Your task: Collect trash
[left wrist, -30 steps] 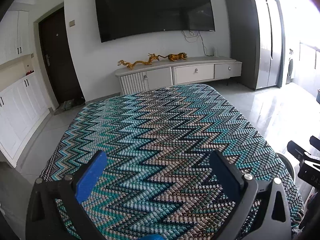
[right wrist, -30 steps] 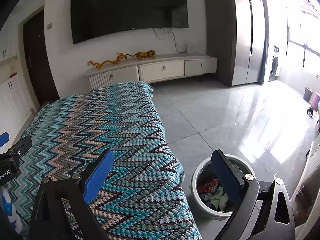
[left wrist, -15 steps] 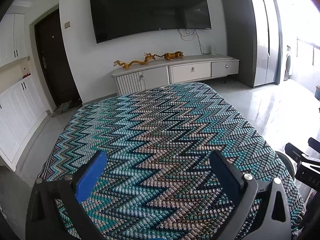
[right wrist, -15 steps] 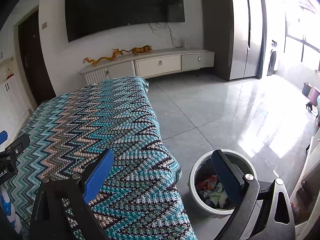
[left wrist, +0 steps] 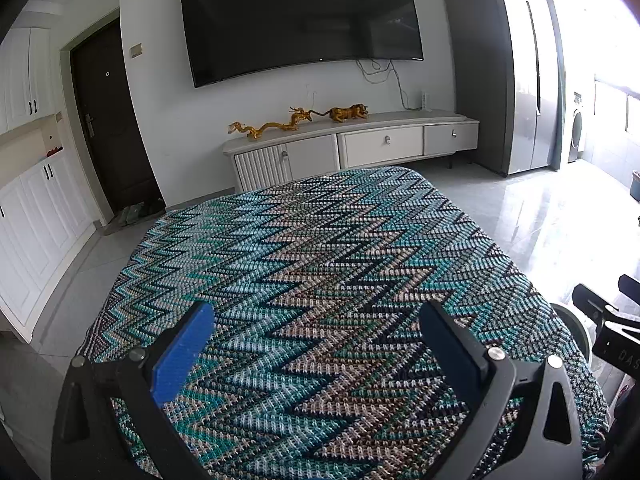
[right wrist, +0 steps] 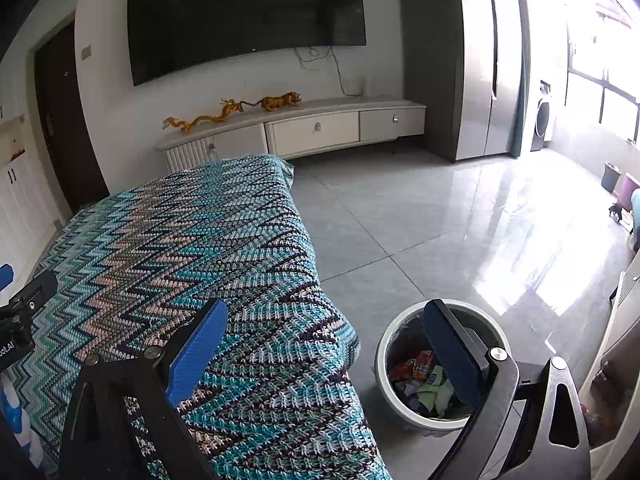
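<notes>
A round white trash bin stands on the floor by the table's right corner, holding crumpled colourful wrappers. My right gripper hangs open over the table's right edge, its right finger above the bin, nothing between its fingers. My left gripper is open above the zigzag-knit tablecloth, also holding nothing. No trash shows on the cloth. In the left wrist view the bin's rim peeks out at the table's right edge, and part of the other gripper shows there.
A white TV cabinet with golden figurines stands against the far wall under a large television. A grey fridge is at the right. Glossy tiled floor spreads right of the table. White cupboards line the left.
Both grippers have drawn slightly back and tilted, so the room sits a little farther off in both views. Both stay open and hold nothing.
</notes>
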`<action>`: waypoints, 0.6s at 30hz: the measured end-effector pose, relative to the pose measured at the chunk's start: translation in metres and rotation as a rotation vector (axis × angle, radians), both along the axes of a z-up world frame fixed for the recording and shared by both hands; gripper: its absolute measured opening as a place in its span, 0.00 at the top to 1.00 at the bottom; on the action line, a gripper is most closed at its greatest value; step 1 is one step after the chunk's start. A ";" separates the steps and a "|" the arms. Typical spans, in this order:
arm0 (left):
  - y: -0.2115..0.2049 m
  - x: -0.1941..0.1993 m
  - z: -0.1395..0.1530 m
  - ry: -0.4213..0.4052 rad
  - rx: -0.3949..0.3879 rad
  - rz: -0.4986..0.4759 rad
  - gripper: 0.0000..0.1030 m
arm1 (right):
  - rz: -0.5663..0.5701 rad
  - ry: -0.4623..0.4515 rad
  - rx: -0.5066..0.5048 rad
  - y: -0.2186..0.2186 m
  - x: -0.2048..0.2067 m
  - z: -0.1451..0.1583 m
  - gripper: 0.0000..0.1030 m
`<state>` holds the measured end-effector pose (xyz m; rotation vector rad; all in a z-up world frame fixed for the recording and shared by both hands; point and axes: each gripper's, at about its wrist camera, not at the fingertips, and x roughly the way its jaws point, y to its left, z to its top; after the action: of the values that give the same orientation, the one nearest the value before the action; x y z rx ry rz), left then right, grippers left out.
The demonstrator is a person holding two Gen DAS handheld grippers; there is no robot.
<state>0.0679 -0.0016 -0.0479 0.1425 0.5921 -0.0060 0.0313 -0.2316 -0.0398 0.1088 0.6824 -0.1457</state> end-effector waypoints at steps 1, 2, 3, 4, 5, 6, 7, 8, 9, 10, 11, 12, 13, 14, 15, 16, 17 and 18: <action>0.000 0.000 0.001 -0.001 -0.001 0.000 0.00 | -0.001 -0.001 0.000 0.000 0.000 0.000 0.06; 0.001 0.000 0.001 -0.002 -0.002 0.000 0.00 | -0.002 -0.002 0.000 0.000 -0.001 0.001 0.06; 0.001 -0.001 0.002 -0.005 -0.003 0.000 0.00 | -0.003 -0.003 0.000 0.000 -0.001 0.001 0.06; 0.001 -0.002 0.002 -0.006 -0.004 -0.001 0.00 | -0.005 -0.004 0.000 0.000 -0.002 0.001 0.06; 0.001 -0.002 0.003 -0.010 -0.006 -0.001 0.00 | -0.005 -0.004 0.000 0.000 -0.002 0.002 0.06; 0.002 -0.003 0.004 -0.013 -0.007 0.000 0.00 | -0.007 -0.004 -0.001 0.000 -0.003 0.002 0.06; 0.002 -0.004 0.005 -0.017 -0.009 0.001 0.00 | -0.008 -0.005 -0.002 0.000 -0.003 0.002 0.06; 0.002 -0.004 0.006 -0.020 -0.012 0.002 0.00 | -0.009 -0.006 -0.002 0.000 -0.004 0.003 0.06; 0.003 -0.005 0.007 -0.024 -0.016 0.003 0.00 | -0.010 -0.007 -0.003 0.000 -0.005 0.003 0.06; 0.004 -0.005 0.008 -0.027 -0.018 0.003 0.00 | -0.011 -0.009 -0.004 -0.001 -0.005 0.004 0.06; 0.004 -0.005 0.008 -0.028 -0.019 0.003 0.00 | -0.013 -0.011 -0.005 -0.001 -0.005 0.005 0.06; 0.004 -0.005 0.009 -0.029 -0.021 0.001 0.00 | -0.016 -0.012 -0.006 -0.001 -0.006 0.005 0.06; 0.003 -0.005 0.010 -0.030 -0.022 -0.001 0.00 | -0.018 -0.013 -0.006 -0.002 -0.006 0.005 0.06; 0.002 -0.006 0.010 -0.032 -0.022 -0.004 0.00 | -0.021 -0.013 -0.006 -0.003 -0.006 0.006 0.06; 0.001 -0.006 0.011 -0.034 -0.022 -0.007 0.00 | -0.025 -0.014 -0.006 -0.004 -0.007 0.007 0.06; 0.000 -0.007 0.011 -0.035 -0.022 -0.010 0.00 | -0.028 -0.014 -0.006 -0.005 -0.008 0.007 0.06; -0.001 -0.007 0.012 -0.035 -0.024 -0.015 0.00 | -0.031 -0.014 -0.007 -0.005 -0.008 0.007 0.06; -0.001 -0.007 0.013 -0.036 -0.025 -0.018 0.00 | -0.035 -0.014 -0.007 -0.006 -0.009 0.007 0.06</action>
<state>0.0606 -0.0027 -0.0353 0.1231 0.5548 -0.0286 0.0222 -0.2376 -0.0325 0.1144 0.6657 -0.1805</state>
